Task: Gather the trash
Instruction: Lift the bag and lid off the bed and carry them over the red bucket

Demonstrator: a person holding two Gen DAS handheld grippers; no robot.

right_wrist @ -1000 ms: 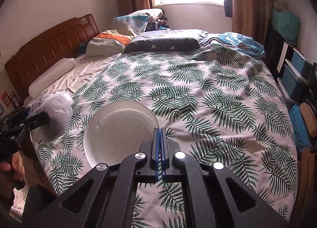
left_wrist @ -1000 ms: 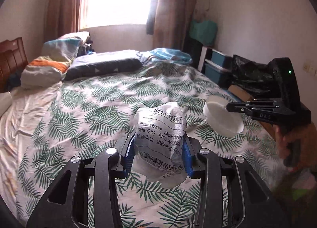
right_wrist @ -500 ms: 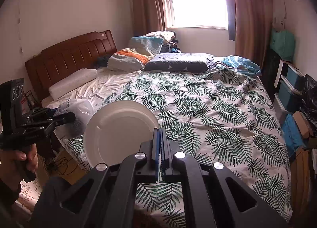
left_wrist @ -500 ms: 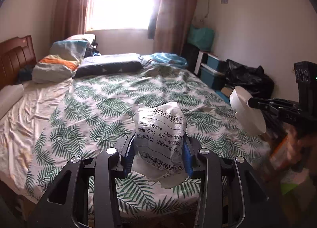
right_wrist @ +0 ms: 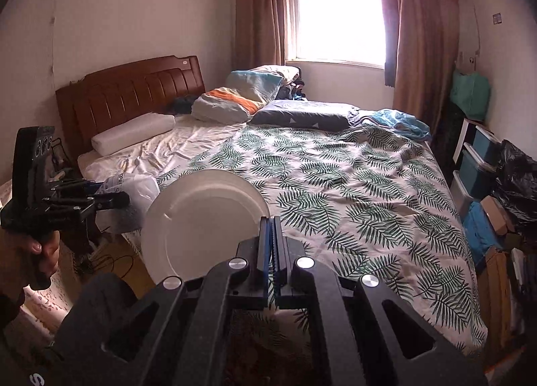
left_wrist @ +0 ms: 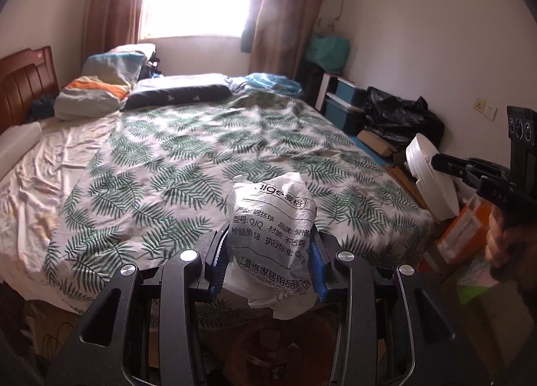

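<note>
Both grippers loaded, held at the foot of the bed.
Left gripper (left_wrist: 268, 261): jaws clamped on the sides of a crumpled white bag (left_wrist: 273, 235) with printed text, bag upright between the blue pads, held in the air off the bed's (left_wrist: 201, 157) foot edge. Right gripper (right_wrist: 272, 235): jaws pressed together on the rim of a white plate (right_wrist: 201, 221), plate tilted up on edge, also clear of the bed, just beside the bag. Black sack (left_wrist: 399, 117) and blue bins (left_wrist: 345, 107) along the wall right of the bed.
</note>
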